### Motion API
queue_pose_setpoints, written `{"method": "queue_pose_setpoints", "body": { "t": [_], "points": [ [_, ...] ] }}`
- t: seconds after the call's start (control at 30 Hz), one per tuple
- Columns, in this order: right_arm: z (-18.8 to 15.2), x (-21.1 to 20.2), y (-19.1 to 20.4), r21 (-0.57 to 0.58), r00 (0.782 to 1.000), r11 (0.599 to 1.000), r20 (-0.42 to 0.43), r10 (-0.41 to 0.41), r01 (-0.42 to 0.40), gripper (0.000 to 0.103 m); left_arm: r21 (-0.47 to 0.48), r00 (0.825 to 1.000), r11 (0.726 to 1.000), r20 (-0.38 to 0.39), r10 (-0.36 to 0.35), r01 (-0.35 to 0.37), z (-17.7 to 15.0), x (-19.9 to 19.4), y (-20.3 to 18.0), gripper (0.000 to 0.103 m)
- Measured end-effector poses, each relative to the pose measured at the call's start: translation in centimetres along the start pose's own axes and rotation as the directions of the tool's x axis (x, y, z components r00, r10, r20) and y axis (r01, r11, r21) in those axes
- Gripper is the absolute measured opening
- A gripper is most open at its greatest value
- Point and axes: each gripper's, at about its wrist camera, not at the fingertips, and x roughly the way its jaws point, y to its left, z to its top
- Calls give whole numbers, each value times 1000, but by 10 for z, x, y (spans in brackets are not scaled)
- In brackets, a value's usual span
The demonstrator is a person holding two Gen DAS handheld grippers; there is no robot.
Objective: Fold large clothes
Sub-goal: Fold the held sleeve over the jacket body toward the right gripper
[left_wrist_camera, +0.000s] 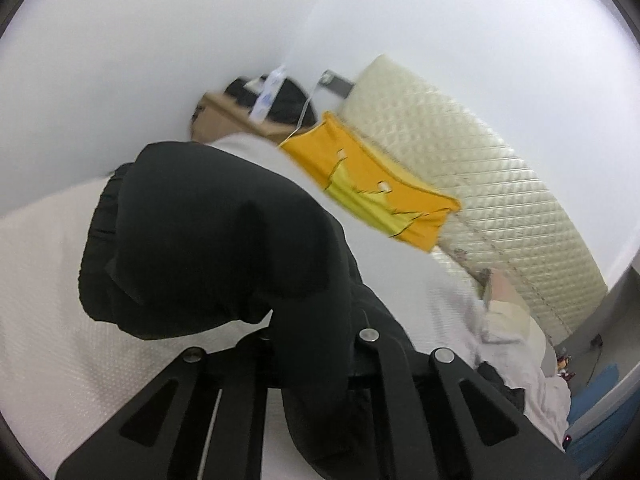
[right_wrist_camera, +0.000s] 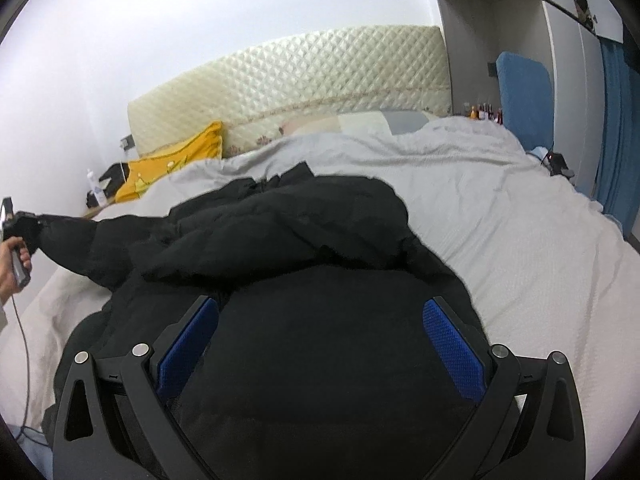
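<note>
A large black padded jacket (right_wrist_camera: 304, 240) lies crumpled on the white bed sheet (right_wrist_camera: 520, 240). Its sleeve (left_wrist_camera: 208, 232) stretches out to the left and is raised off the bed. My left gripper (left_wrist_camera: 312, 344) is shut on the sleeve's end, and the fabric hides the fingertips. In the right wrist view this left gripper (right_wrist_camera: 24, 226) shows at the far left, with a hand (right_wrist_camera: 12, 268) on its handle. My right gripper (right_wrist_camera: 320, 320) stands open low over the jacket's body. Its blue pads (right_wrist_camera: 452, 344) are wide apart, with black fabric bulging between them.
A yellow pillow (right_wrist_camera: 176, 160) leans at the head of the bed against a cream quilted headboard (right_wrist_camera: 300, 80). A bedside table with dark items and a bottle (right_wrist_camera: 94, 188) stands left of it. Blue padding (right_wrist_camera: 524, 92) and small bottles (right_wrist_camera: 486, 112) sit at the far right. A cable (right_wrist_camera: 22, 352) hangs from the left gripper.
</note>
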Motion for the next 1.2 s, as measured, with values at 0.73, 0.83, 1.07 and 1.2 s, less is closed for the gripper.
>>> {"method": "queue_pose_setpoints", "body": {
  "t": [0.73,0.83,1.07,1.2],
  "points": [
    [22,-45,-50,7,991,997,110,78,-80,103,315,982,939,83,-169,135,-30,-94,-236,9],
    [23,-44,-61,48,990,994,102,92,-97,103,377,979,912,57,-196,161,-48,-96,-267,9],
    [23,-47,-72,85,989,991,116,89,-99,103,484,959,836,-22,-284,258,-112,-87,-333,9],
    [23,-50,-77,97,988,991,132,77,-90,103,501,940,799,-102,-326,332,-161,-79,-361,9]
  ]
}}
